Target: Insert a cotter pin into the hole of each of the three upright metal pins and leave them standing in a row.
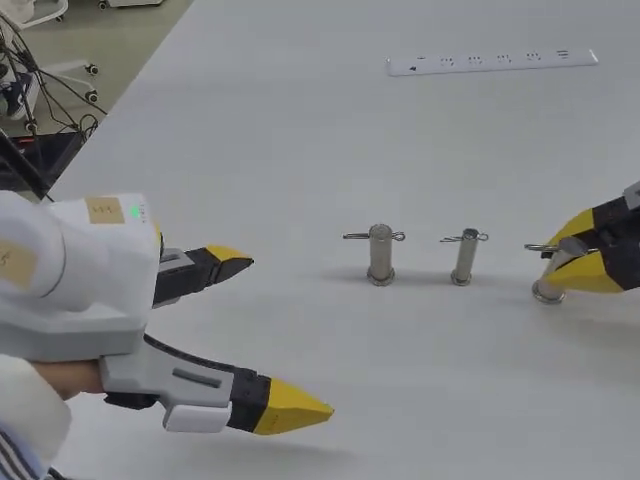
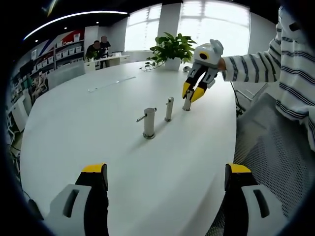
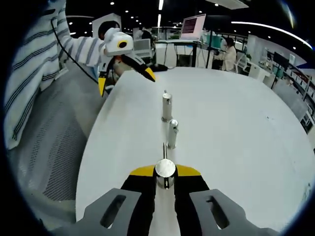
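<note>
the left tongs (image 1: 275,335) hang over the near left part of the white tabletop (image 1: 300,150), their yellow-tipped jaws spread wide with nothing between them. three metal pins stand upright in a row further along the tabletop, well apart from the left tongs. the left pin (image 1: 380,258) and the middle pin (image 1: 464,260) stand free, the first cotter pin (image 1: 372,237) lying crosswise through the head of one and the second cotter pin (image 1: 465,238) through the head of the other. the right tongs (image 1: 552,262) are closed narrow on the right pin (image 1: 548,290). in the right gripper view the jaws sit against both sides of its shaft, just under the round head. a third cotter pin (image 1: 538,247) juts sideways from that head, and it seems to sit in the hole, though the jaws hide how far it goes. a white power strip (image 1: 492,62) lies at the far side of the tabletop. in the left gripper view a striped sleeve (image 2: 251,64) reaches in behind the right tongs.
</note>
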